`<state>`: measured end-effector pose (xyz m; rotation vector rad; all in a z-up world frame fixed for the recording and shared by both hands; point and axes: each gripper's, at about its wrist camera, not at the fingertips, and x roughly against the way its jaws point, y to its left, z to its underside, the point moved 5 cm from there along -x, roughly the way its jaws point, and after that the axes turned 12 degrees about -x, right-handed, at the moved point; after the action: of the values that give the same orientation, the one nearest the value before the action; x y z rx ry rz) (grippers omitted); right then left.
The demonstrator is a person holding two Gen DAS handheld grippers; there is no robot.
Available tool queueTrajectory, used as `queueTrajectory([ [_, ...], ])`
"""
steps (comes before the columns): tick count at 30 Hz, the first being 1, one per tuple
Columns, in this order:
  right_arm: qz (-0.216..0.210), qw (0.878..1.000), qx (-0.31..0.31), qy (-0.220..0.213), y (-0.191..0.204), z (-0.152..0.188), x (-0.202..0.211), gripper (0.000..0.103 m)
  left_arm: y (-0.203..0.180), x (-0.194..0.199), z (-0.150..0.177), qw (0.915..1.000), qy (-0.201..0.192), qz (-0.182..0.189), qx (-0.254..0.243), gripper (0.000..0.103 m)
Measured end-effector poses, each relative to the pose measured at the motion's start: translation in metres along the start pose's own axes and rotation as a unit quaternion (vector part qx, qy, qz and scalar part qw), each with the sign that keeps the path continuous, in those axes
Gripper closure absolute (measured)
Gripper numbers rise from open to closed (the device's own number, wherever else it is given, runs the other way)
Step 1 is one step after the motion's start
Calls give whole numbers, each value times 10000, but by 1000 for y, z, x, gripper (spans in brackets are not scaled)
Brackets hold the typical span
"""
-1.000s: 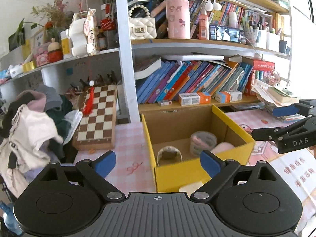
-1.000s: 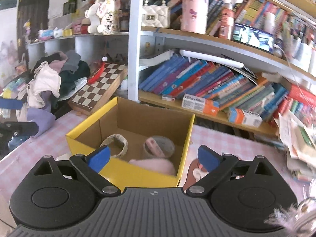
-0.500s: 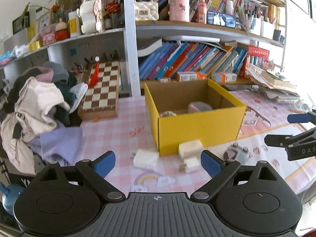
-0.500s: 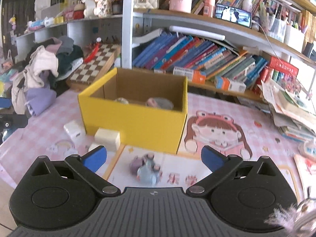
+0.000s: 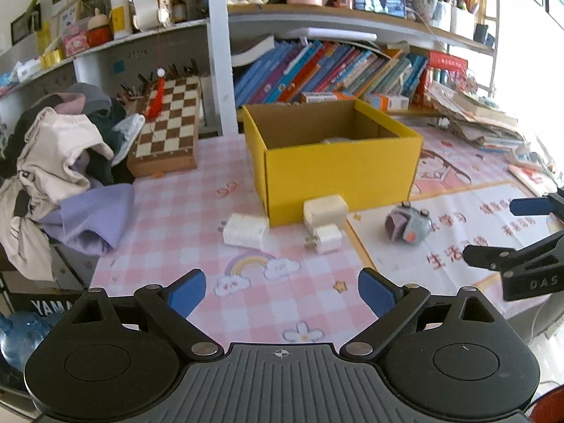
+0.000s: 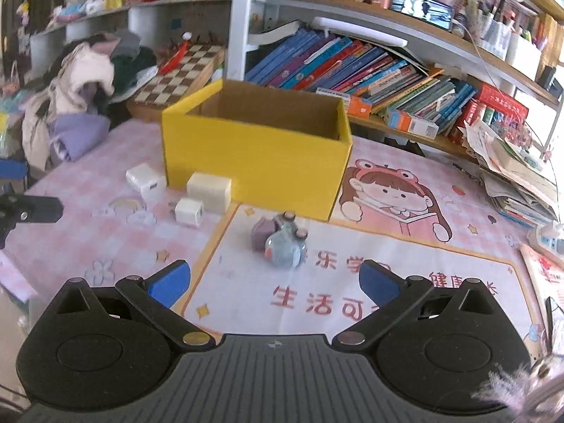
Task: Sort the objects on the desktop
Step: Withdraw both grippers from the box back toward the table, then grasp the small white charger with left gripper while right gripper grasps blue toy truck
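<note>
A yellow cardboard box (image 5: pixel 338 169) (image 6: pixel 257 162) stands open-topped on the pink checked desk. In front of it lie three white charger blocks: one at the left (image 5: pixel 246 230) (image 6: pixel 146 181), a larger one against the box (image 5: pixel 325 208) (image 6: pixel 208 190), and a small one (image 5: pixel 328 239) (image 6: pixel 189 212). A small blue-grey and purple toy (image 5: pixel 408 226) (image 6: pixel 282 245) rests on the printed mat. My left gripper (image 5: pixel 282 290) is open above the desk, short of the chargers. My right gripper (image 6: pixel 275 280) is open just short of the toy. Both hold nothing.
A chessboard (image 5: pixel 167 127) leans behind the box at the left, beside a heap of clothes (image 5: pixel 60 162). Shelves of books (image 5: pixel 335 70) run along the back. Stacked papers (image 6: pixel 518 172) lie at the right. The right gripper's fingers (image 5: pixel 518 257) show at the left view's right edge.
Both grippers have drawn back and down from over the box; the chargers and the toy in front of it have come into view. Both stay open.
</note>
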<state>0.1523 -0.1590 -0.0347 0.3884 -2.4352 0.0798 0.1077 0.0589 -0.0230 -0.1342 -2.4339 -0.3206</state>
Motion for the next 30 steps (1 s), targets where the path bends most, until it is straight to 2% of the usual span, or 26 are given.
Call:
queueTrajectory([
  [9, -32, 9998, 75, 179, 13, 21, -5, 0, -18, -8, 13, 9997, 182, 119, -129, 8],
  [16, -166, 9985, 37, 516, 20, 37, -13, 0, -34, -17, 21, 9987, 353, 271, -245, 8],
  [22, -190, 9982, 175, 540, 23, 38, -15, 0, -42, -22, 20, 9980, 380, 351, -358, 8],
  [30, -117, 9986, 43, 517, 15, 33, -18, 0, -38, -28, 19, 9982, 458, 295, -247, 8],
])
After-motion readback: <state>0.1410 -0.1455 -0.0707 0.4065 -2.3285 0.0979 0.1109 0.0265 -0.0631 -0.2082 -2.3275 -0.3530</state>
